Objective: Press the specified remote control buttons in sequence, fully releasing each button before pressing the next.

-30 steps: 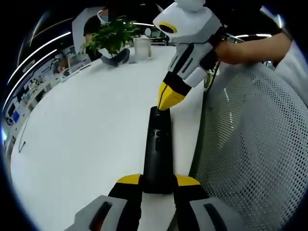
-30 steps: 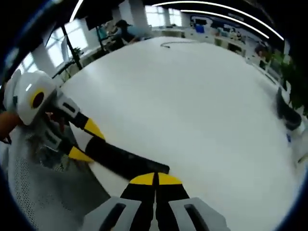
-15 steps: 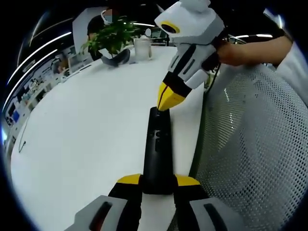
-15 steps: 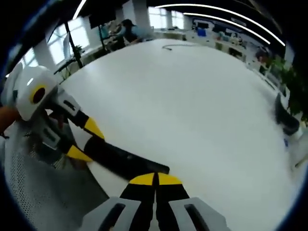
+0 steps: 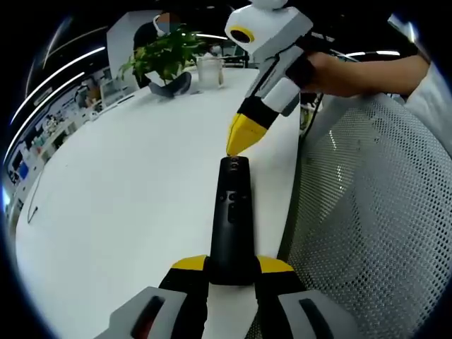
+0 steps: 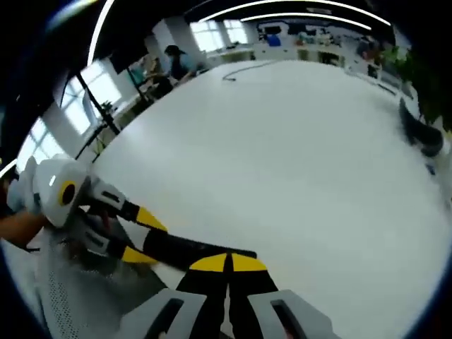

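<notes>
Plant (image 5: 164,51) and cup (image 5: 210,70) stand beyond remote (image 5: 233,215).

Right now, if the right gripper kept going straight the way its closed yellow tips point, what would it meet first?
Most likely the top end of the slim black remote control: the right gripper, shut, hovers just above it, tips aimed down at it. The left gripper clamps the remote's near end. Depth is unclear, so the gap is uncertain.

White table (image 5: 127,191), plant (image 5: 164,53), cup (image 5: 210,70)
</notes>
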The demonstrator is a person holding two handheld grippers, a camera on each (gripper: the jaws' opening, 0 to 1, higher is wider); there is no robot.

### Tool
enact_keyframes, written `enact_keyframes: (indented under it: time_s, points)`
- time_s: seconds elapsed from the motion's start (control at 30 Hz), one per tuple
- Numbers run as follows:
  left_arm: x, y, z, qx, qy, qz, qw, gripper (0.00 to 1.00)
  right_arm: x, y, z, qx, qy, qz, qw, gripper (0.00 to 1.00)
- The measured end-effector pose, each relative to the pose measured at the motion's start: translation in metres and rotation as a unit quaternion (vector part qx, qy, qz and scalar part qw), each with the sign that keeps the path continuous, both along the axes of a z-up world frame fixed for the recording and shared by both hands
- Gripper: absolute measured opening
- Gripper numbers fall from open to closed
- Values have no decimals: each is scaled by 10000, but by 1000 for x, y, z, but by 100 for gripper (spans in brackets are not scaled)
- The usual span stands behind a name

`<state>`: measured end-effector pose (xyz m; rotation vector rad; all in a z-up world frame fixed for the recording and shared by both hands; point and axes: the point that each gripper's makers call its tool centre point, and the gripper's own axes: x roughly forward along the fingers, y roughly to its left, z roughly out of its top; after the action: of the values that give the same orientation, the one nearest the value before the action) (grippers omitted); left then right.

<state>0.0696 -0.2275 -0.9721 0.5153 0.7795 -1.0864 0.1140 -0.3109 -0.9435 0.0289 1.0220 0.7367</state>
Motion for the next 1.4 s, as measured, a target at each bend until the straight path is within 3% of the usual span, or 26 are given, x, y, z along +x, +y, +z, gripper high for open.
enact_keyframes:
  time_s: [0.53, 0.63, 0.83, 1.4]
  points:
    - [1, -3, 0, -37, -49, -77, 10000, 24, 0, 0, -12, -169, 241, -4, 9996, 0]
    - [0, -4, 0, -47, -46, -120, 9999, 24, 0, 4, -10, 103, 399, -86, 9991, 0]
    - [1, -4, 0, -54, -32, -110, 9999, 24, -2, -1, -16, -124, 483, -54, 9987, 0]
    - [2, -4, 0, -75, -20, -80, 9999, 24, -3, 1, -19, -310, 275, 168, 9990, 0]
